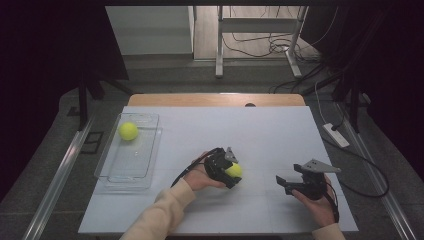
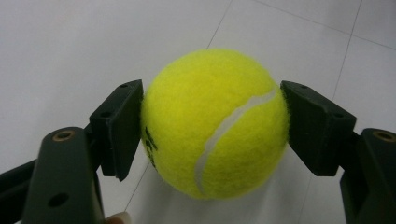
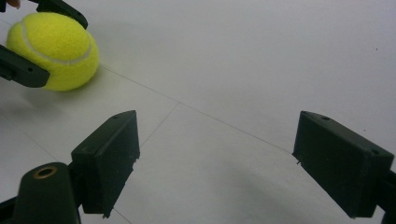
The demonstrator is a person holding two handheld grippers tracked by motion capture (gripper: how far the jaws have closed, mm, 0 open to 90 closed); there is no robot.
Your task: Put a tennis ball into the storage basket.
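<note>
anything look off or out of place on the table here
Nothing stands out. One tennis ball lies in the clear tray at the left. The left claw is shut on the other tennis ball, pads square on its sides. The right claw stands open over bare table. No spill or damage.

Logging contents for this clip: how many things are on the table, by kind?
Balls: 2, one in the left gripper, one in the tray
Tray: 1
Total: 3
</note>
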